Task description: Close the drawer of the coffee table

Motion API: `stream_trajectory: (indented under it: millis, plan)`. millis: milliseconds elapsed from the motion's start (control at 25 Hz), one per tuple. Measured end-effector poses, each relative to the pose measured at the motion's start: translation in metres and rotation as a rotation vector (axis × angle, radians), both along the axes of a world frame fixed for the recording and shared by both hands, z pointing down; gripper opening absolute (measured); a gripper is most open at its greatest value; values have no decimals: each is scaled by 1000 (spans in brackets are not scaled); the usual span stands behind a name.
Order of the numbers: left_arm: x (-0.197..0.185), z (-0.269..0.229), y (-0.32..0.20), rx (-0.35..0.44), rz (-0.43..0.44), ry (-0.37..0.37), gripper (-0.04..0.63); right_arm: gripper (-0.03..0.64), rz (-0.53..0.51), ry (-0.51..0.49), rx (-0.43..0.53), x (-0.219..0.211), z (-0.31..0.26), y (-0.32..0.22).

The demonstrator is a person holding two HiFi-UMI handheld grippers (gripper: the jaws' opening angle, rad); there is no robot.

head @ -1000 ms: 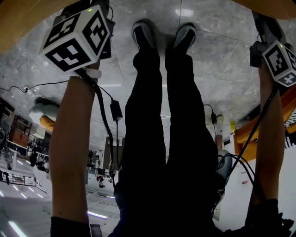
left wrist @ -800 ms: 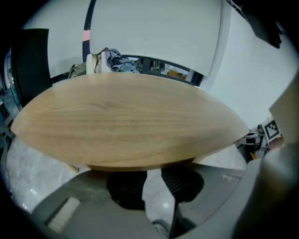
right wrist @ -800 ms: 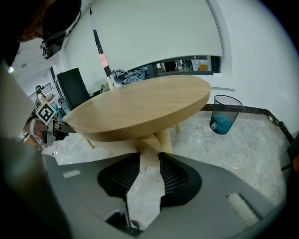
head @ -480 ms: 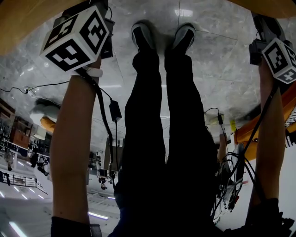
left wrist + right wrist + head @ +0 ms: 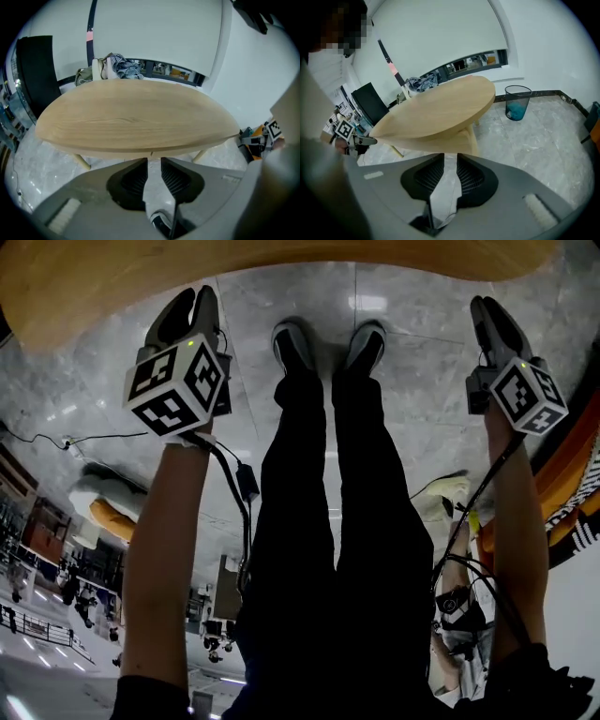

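Right up at the front edge of the wooden bench [image 5: 136,122] is where both tools hang, with the person standing just short of it and grey floor [image 5: 422,371] showing between their shoes [image 5: 292,343] and the wood. Left tool [image 5: 154,161] has its jaws a little apart with nothing in them, just floor through the gap. Right tool [image 5: 450,157] has just been narrowing its jaws. There's a slim gap left and it's got hold of nothing either. As for the drawer [image 5: 450,140], best I can make out it's the boxy wooden part tucked under the top in the right gripper view, and it doesn't poke out past the rim anywhere. From the left gripper view the front edge reads as one smooth curve with only a tiny seam in the middle. So my guess is the push is already done and the drawer's home, nothing left but backing off. Can't swear it's fully flush though, the underside is mostly hidden.
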State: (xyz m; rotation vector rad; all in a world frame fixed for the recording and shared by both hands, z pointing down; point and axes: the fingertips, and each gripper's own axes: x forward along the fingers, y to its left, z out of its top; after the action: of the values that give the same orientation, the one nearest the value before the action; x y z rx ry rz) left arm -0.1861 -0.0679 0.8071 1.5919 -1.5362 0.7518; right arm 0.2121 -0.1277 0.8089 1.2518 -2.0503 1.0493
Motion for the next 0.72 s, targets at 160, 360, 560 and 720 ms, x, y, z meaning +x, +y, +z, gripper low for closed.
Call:
stream_trajectory:
  millis: [160,360,560,720]
  plan:
    - [20,-44,13,28,48,15,100,58,-14,-80,9,-23,-47,15]
    - [85,-126,23,110,207,82,99,38,-66,-135,79,-61,-128,23]
    - [138,-248,16,264,384,107,99,15,-65,-149,116,-85,-223,11]
    - [144,-340,10,387,435,60,99,3,-101,-172,235,-91,-315,1]
